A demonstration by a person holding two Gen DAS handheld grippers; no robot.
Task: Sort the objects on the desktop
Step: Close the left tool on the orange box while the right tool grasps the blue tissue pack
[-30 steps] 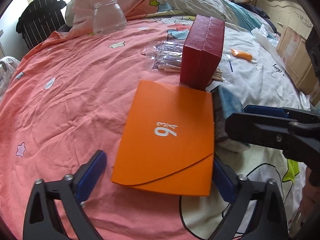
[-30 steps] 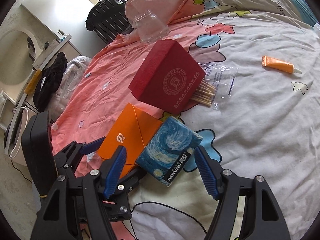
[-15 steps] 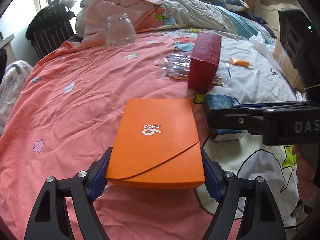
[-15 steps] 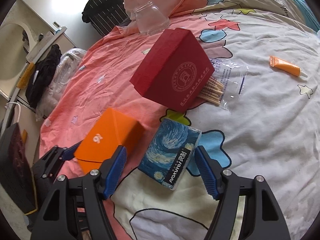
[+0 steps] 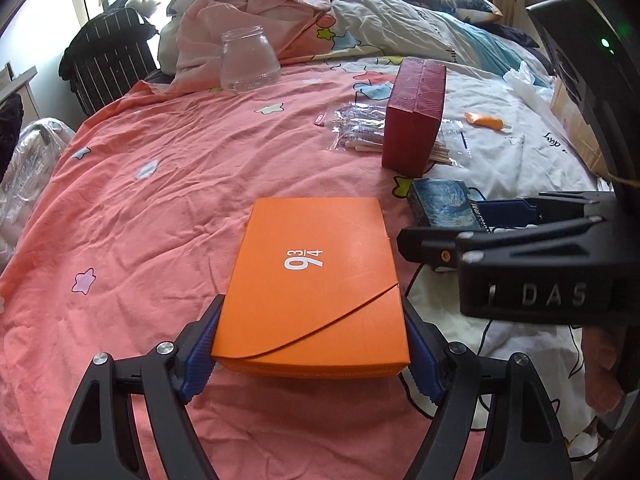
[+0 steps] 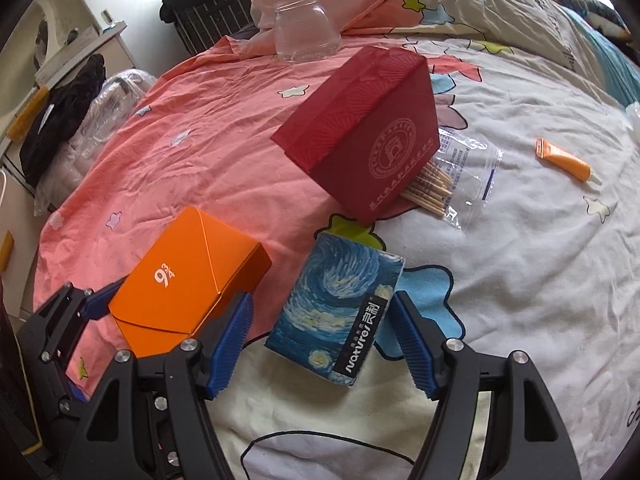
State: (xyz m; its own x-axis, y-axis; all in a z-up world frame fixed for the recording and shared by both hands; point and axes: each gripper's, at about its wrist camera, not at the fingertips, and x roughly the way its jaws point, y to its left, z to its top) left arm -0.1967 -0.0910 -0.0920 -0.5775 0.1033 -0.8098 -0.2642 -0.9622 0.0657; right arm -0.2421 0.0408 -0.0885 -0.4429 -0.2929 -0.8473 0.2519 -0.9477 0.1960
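An orange box (image 5: pixel 316 280) marked "9¾" lies on the pink bedsheet (image 5: pixel 160 208); it also shows in the right wrist view (image 6: pixel 188 280). My left gripper (image 5: pixel 312 354) is shut on its near end, blue pads against both sides. A blue starry-night tissue pack (image 6: pixel 340 308) lies right of it, also in the left wrist view (image 5: pixel 440 204). My right gripper (image 6: pixel 322 340) is open around the pack's near end, pads apart from it. A dark red box (image 6: pixel 364 128) leans on a bag of wooden sticks (image 6: pixel 452 176).
A clear glass jar (image 5: pixel 248 60) stands at the back by crumpled bedding (image 5: pixel 280 8). An orange tube (image 6: pixel 564 160) lies on the white sheet at the right. A black striped bag (image 5: pixel 108 64) and a cardboard box (image 5: pixel 576 128) stand beside the bed.
My left gripper moved forward and closed its pads onto the orange box. The right gripper shifted slightly around the tissue pack and stayed open.
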